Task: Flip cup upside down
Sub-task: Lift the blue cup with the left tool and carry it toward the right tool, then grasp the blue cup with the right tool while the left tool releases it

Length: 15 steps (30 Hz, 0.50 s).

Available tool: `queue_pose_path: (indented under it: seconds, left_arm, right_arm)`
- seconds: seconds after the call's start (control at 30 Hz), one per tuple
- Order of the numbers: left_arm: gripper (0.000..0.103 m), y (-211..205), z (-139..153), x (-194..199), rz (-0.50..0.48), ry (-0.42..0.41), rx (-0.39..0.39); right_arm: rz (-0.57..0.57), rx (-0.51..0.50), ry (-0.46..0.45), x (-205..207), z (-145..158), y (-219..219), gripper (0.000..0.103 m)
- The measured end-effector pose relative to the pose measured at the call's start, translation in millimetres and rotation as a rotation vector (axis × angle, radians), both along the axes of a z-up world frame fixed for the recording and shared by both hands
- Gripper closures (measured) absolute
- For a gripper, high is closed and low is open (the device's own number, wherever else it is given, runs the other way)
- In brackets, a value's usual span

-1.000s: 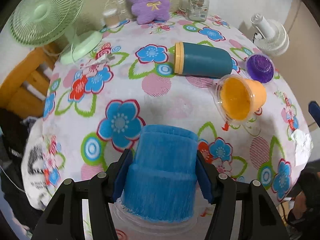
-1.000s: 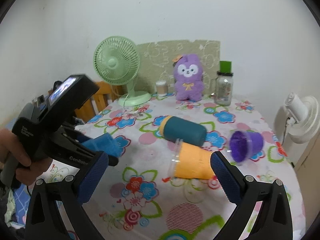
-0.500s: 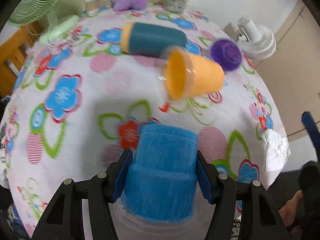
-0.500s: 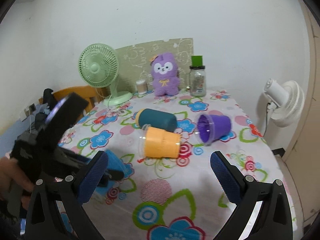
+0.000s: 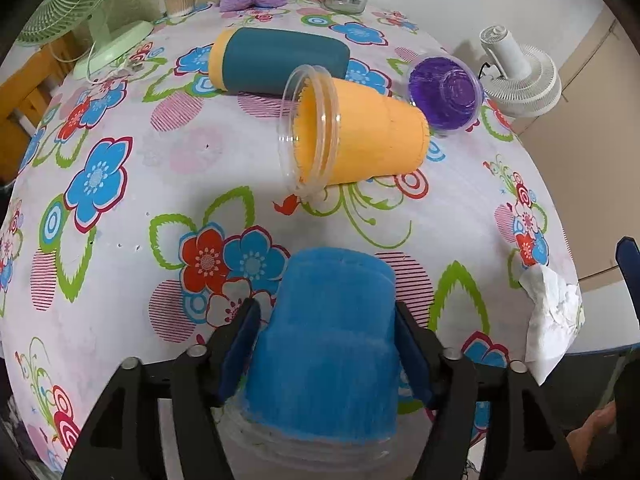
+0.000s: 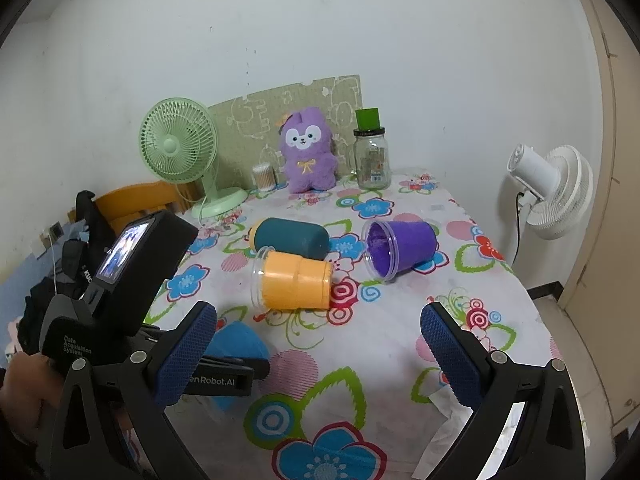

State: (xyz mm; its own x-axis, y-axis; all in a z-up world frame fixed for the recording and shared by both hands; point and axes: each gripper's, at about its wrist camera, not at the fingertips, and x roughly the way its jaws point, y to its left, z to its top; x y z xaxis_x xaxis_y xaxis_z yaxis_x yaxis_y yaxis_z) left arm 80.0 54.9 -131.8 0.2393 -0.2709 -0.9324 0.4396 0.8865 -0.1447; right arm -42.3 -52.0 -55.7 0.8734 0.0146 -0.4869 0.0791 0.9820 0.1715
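Observation:
My left gripper (image 5: 327, 322) is shut on a blue cup (image 5: 328, 344), base pointing away from the camera, clear rim toward me, held over the near part of the floral table (image 5: 120, 216). The blue cup (image 6: 236, 344) and left gripper (image 6: 224, 372) also show at the lower left of the right wrist view. My right gripper (image 6: 320, 354) is open and empty above the table's near edge. An orange cup (image 5: 356, 132) (image 6: 294, 280), a purple cup (image 5: 444, 94) (image 6: 400, 248) and a teal cup with a yellow rim (image 5: 276, 58) (image 6: 290, 236) lie on their sides mid-table.
A green desk fan (image 6: 180, 152), a purple plush toy (image 6: 308, 148), a glass jar (image 6: 372, 160) and a small pot of cotton swabs (image 6: 264, 176) stand at the back. A white fan (image 6: 556, 192) stands off the right edge. A crumpled tissue (image 5: 552, 320) lies at the near right edge.
My left gripper has carried the blue cup rightward and toward the near edge of the table. My right gripper has drawn back and stays open.

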Motion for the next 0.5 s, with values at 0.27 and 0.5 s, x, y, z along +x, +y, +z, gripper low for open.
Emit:
queue_pose_path:
  seconds: [0.27, 0.5]
  left_arm:
    - [0.015, 14, 9, -3, 0.01, -0.013, -0.02]
    - [0.012, 50, 25, -1, 0.06, -0.013, -0.123]
  right_arm:
    - [0.017, 0.016, 0.006, 5, 1, 9, 0.0]
    - [0.05, 0.05, 0.024, 22, 6, 24, 0.0]
